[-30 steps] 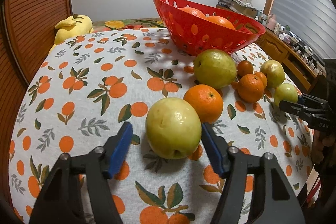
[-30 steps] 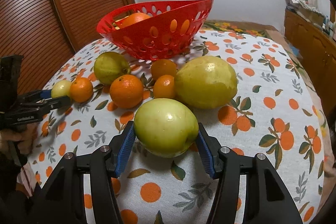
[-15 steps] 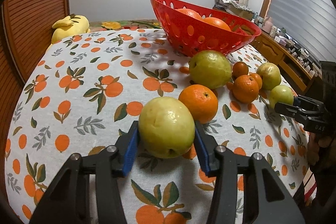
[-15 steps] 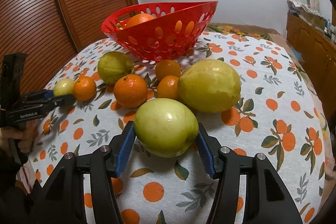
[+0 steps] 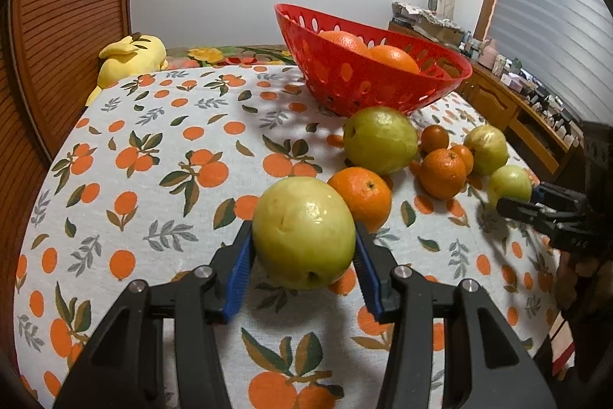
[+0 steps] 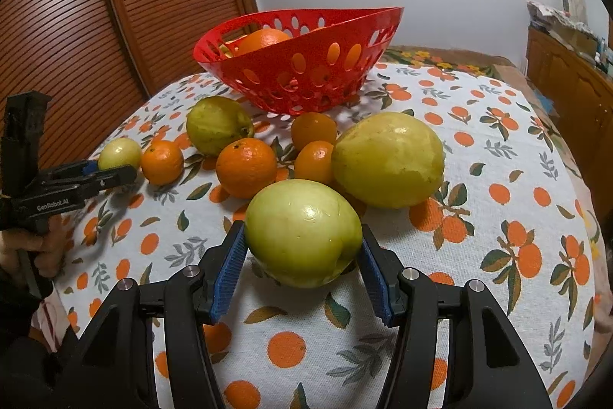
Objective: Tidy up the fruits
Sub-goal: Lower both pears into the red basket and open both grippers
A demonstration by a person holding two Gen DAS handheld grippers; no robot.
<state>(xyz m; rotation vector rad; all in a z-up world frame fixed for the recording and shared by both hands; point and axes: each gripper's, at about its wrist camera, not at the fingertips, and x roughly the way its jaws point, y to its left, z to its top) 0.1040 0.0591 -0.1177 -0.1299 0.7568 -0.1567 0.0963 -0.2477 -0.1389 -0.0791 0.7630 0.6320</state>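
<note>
Clamping a yellow-green fruit point(image 5: 303, 232) apiece, left gripper point(image 5: 303, 265) and right gripper point(image 6: 302, 265) jaws hide each fruit's point(image 6: 302, 232) sides; the red basket point(image 6: 306, 71) conceals most of its oranges.

basket point(image 5: 383, 91): behind loose fruits | oranges point(image 5: 390, 58): in basket | toy point(image 5: 130, 58): far left

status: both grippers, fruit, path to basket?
Left gripper shut on pear. Right gripper shut on apple. Red basket ahead; loose fruit between.

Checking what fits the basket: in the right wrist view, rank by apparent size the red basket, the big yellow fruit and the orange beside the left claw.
1. Red basket
2. Big yellow fruit, nearer the camera
3. Orange
</note>
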